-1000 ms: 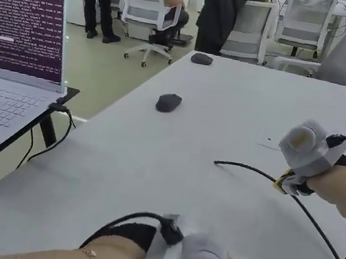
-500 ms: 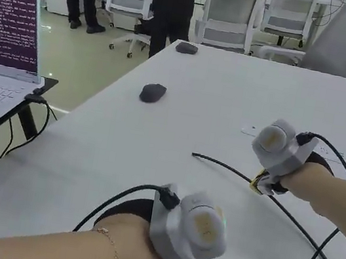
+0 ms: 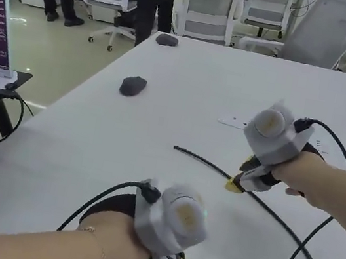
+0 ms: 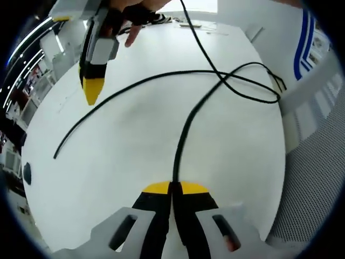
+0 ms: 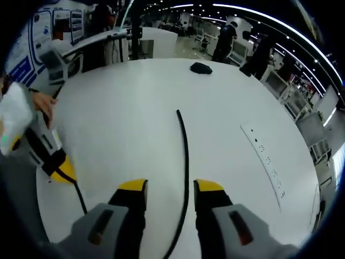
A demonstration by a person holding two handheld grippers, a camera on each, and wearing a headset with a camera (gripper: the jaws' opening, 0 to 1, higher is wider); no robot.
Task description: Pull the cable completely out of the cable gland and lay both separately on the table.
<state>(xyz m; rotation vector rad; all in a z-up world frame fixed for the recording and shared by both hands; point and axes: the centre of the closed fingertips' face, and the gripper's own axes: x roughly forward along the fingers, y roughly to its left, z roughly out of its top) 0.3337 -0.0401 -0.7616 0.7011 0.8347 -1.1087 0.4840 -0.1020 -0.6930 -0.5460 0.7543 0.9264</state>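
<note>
Left gripper view: your left gripper [image 4: 172,188] has its jaws closed on the black cable [image 4: 190,121], likely anchoring it for the pull. Your right gripper [image 5: 170,188] stands parted, the cable lying loose between its jaws, free end ahead. Bare table [image 5: 118,91] lies ahead of both tips; its edge runs near, right of the left jaws. Whether a gland sits on the cable cannot be told.

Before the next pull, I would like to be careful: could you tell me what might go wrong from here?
1. The right gripper is open, its jaws only straddling the cable. A pull from the other end would probably let the cable slide through.
2. The left gripper is shut on a black lead that crosses the cable further ahead. Pulling on the lead could snag the cable or drag it across the table.
</note>
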